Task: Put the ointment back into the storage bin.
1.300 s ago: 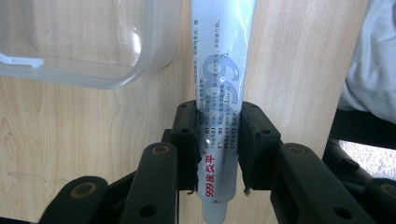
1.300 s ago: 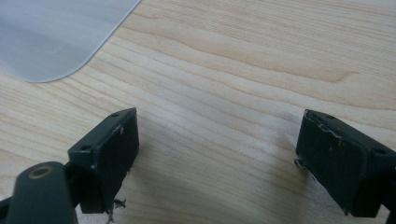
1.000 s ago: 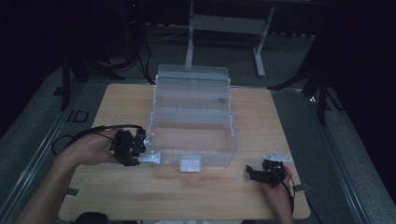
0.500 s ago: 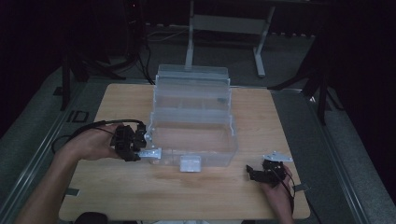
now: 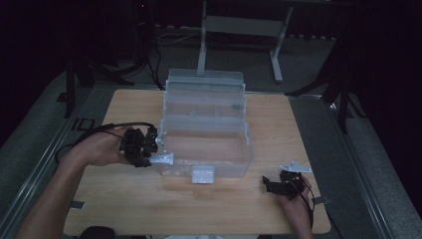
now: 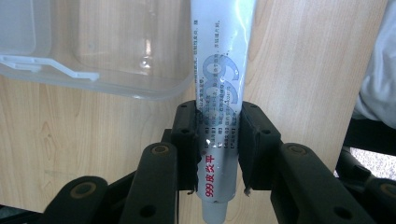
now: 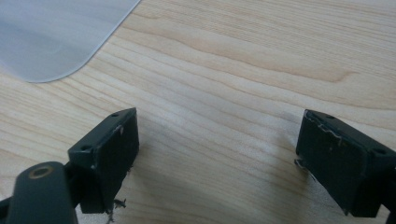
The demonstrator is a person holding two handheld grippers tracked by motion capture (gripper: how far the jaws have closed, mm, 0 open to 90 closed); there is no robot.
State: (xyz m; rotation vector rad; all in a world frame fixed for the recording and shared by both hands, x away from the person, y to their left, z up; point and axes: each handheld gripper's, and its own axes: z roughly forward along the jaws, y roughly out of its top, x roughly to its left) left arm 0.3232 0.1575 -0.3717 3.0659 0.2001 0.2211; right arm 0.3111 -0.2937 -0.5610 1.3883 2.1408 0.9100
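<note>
A clear plastic storage box (image 5: 246,137) with its lid raised stands mid-table. My left gripper (image 5: 152,154) hovers at the box's front left corner, shut on a white ointment tube (image 5: 165,159) with red and grey print. In the left gripper view the tube (image 6: 219,70) runs up between the jaws of the left gripper (image 6: 217,140), its far end over the corner of the box (image 6: 116,56). My right gripper (image 5: 269,182) rests near the table's front right, open. In the right gripper view the right gripper (image 7: 215,154) has only bare wood between its jaws.
The wooden table (image 5: 129,107) has free surface left, right and in front of the box. A white latch (image 5: 202,175) sticks out at the box's front. A box corner (image 7: 46,37) lies ahead of the right gripper. Dark floor and a stand's legs (image 5: 276,69) lie beyond.
The left gripper with the tube has shifted slightly away from the person, along the box's left front corner. The right gripper has stayed put.
</note>
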